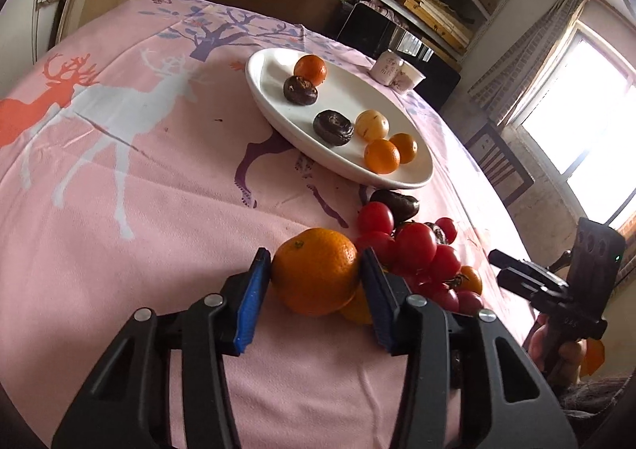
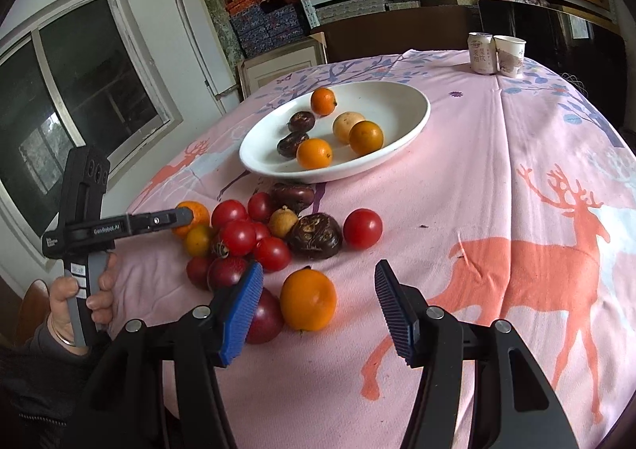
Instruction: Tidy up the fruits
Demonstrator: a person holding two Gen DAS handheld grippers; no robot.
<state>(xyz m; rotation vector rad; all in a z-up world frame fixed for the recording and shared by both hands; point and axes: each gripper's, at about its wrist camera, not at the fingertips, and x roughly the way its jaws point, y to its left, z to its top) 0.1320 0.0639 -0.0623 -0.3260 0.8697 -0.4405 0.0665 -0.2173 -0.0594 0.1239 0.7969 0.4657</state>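
Note:
My left gripper [image 1: 316, 254] is shut on a large orange [image 1: 314, 276]; both blue pads touch its sides at the edge of a fruit pile on the pink cloth. The right wrist view shows this same gripper [image 2: 181, 216], held by a hand, around that orange [image 2: 198, 210]. My right gripper [image 2: 320, 266] stands open low over the cloth. A second orange [image 2: 308, 300] lies between its fingers, nearer the left pad [image 2: 242, 306] and apart from the right one. A white oval plate [image 2: 421, 119] behind holds three oranges, two dark brown fruits and a pale yellow one.
The pile holds several red tomatoes [image 2: 238, 236], dark brown fruits [image 2: 314, 236] and small yellow ones. A lone tomato [image 2: 362, 228] lies to its right. Two paper cups [image 2: 497, 53] stand at the table's far edge. Shelves of boxes line the back wall.

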